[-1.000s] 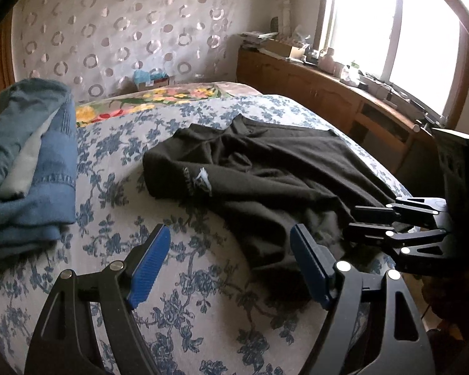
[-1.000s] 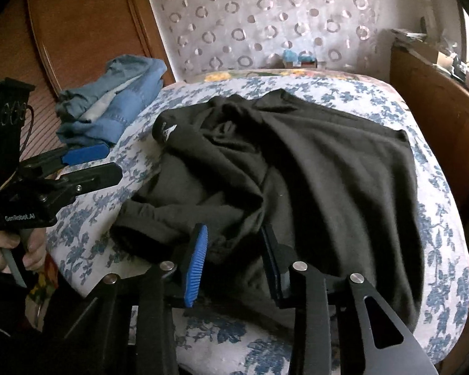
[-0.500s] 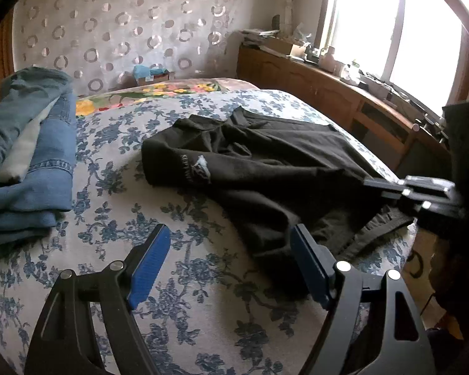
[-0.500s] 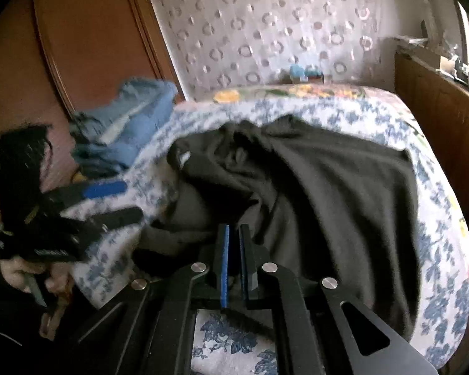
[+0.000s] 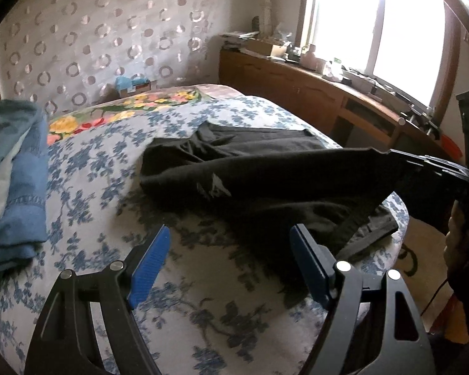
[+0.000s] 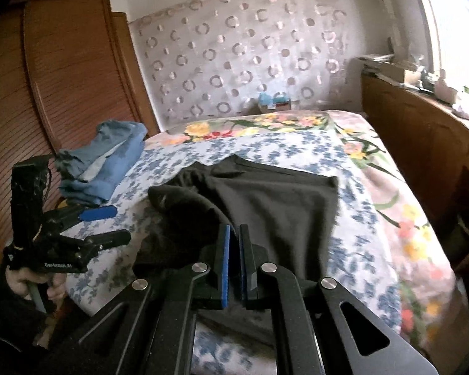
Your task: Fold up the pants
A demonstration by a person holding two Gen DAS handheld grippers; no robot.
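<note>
The black pants (image 6: pixel 275 206) are lying across the middle of the bed (image 6: pixel 353 250), on its blue-flowered cover, with one edge raised off the cover toward the near side. The right tongs (image 6: pixel 233 234) are pinching that raised edge: the two blue pads are sitting nearly together with a fold of black cloth caught between them, having just closed on it. In the left wrist view the same tongs (image 5: pixel 390 153) are showing at the right, holding the cloth up so that it is stretching in a taut sheet back down to the bed, a pale logo (image 5: pixel 214 186) facing up on it.

The left tongs (image 5: pixel 229 250) are standing wide apart with nothing between the pads, hovering over the bed's near edge, just beside the dark hem. In the right wrist view they (image 6: pixel 106 222) are sitting at the left, gripped by a hand (image 6: pixel 31 284).

A pile of blue jeans (image 5: pixel 15 184) is resting at the bed's left side, well apart from the pants. A wooden cabinet (image 5: pixel 297 87) is running under the bright window.
</note>
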